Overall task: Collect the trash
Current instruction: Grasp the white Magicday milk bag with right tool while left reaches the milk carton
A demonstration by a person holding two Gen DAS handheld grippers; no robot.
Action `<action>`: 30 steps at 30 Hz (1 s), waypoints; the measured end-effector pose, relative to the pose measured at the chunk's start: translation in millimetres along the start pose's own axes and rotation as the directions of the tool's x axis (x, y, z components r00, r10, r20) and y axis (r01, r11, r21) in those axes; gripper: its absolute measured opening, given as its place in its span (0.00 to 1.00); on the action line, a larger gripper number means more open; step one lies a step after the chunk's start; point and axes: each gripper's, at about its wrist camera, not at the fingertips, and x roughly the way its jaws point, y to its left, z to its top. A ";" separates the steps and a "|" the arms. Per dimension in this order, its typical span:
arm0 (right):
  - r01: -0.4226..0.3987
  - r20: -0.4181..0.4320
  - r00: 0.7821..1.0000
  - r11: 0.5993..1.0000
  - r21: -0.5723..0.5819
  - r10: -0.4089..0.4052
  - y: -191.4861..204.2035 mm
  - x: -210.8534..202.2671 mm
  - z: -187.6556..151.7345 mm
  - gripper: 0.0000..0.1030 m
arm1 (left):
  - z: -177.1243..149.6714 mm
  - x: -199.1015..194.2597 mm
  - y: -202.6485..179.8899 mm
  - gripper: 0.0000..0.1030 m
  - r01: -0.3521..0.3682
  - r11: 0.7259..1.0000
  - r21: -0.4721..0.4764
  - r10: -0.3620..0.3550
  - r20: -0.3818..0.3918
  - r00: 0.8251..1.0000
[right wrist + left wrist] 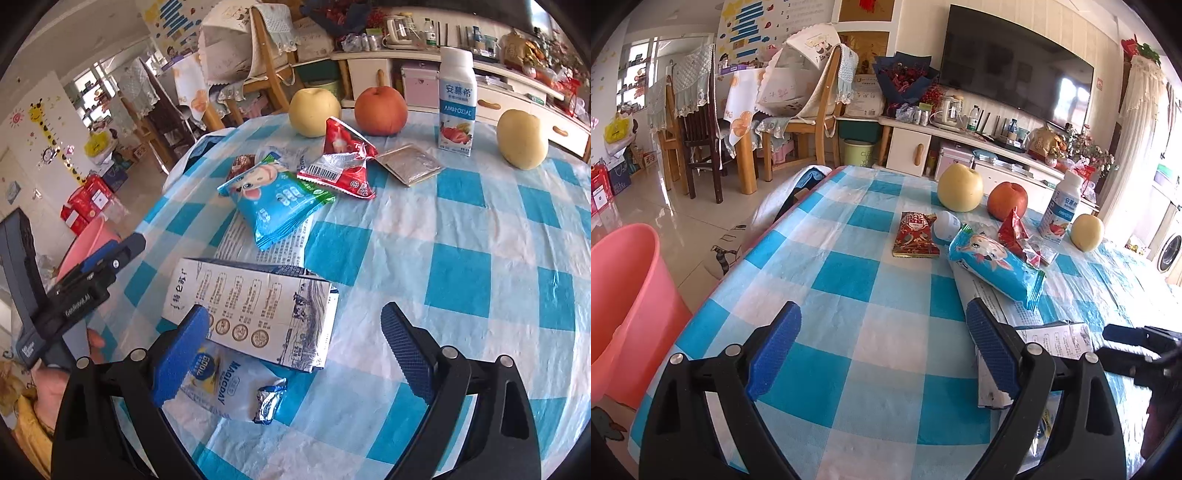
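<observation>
"MAGICDAY" on white wrapper (225, 384), "安慕希" on yogurt bottle (457, 101)

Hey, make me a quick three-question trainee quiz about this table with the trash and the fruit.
1. True or false: both the left hand-held gripper and the right hand-held gripper are open and hold nothing.
2. Which stands upright? A. yogurt bottle B. flattened carton C. blue wrapper
3. Fill in: the pink bucket sits ___ the table, not on it.

Key: 1 true; 2 A; 3 beside.
</observation>
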 end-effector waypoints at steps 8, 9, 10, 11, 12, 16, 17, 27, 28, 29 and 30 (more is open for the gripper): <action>-0.108 -0.048 0.994 0.976 -0.187 0.101 37.2 -7.5 -26.1 0.74 | 3.3 6.7 -0.4 0.89 0.025 0.999 -0.025 -0.025 -0.011 1.000; -0.095 -0.046 0.995 0.972 -0.214 0.087 41.0 -7.2 -27.5 0.74 | 3.3 8.3 -0.8 0.89 0.033 0.999 -0.030 -0.034 -0.018 0.999; -0.088 -0.045 0.996 0.968 -0.235 0.080 43.4 -6.8 -28.5 0.74 | 3.3 9.9 -0.8 0.89 0.043 0.998 -0.035 -0.043 -0.025 0.999; -0.093 -0.049 0.995 0.965 -0.247 0.083 44.3 -6.9 -29.3 0.75 | 3.4 11.9 -0.8 0.89 0.055 0.998 -0.041 -0.056 -0.035 0.998; -0.102 -0.054 0.994 0.962 -0.254 0.091 44.9 -7.9 -29.7 0.75 | 3.4 13.5 -1.0 0.89 0.063 0.997 -0.045 -0.065 -0.042 0.997; -0.096 -0.035 0.995 0.956 -0.277 0.090 45.7 -14.2 -31.0 0.74 | 2.7 18.1 -0.8 0.89 0.091 0.994 -0.061 -0.095 -0.067 0.993; -0.069 -0.016 0.998 0.957 -0.281 0.068 43.9 -15.3 -29.7 0.74 | 2.4 18.8 -0.7 0.89 0.100 0.993 -0.068 -0.104 -0.072 0.992; -0.105 -0.103 0.990 0.990 -0.096 0.095 6.2 17.0 -18.5 0.74 | 1.4 19.9 -6.0 0.89 0.166 0.984 -0.067 -0.172 -0.096 0.980; -0.137 -0.112 0.986 0.986 -0.094 0.126 11.0 18.3 -20.0 0.74 | 2.1 20.1 -4.4 0.89 0.166 0.983 -0.074 -0.173 -0.094 0.980; -0.170 -0.122 0.980 0.981 -0.095 0.158 17.1 19.1 -22.0 0.74 | 2.3 19.6 -2.7 0.89 0.166 0.983 -0.082 -0.173 -0.092 0.981; -0.200 -0.129 0.974 0.975 -0.097 0.187 23.8 19.0 -24.7 0.74 | 2.3 19.1 -0.9 0.89 0.165 0.982 -0.088 -0.173 -0.091 0.981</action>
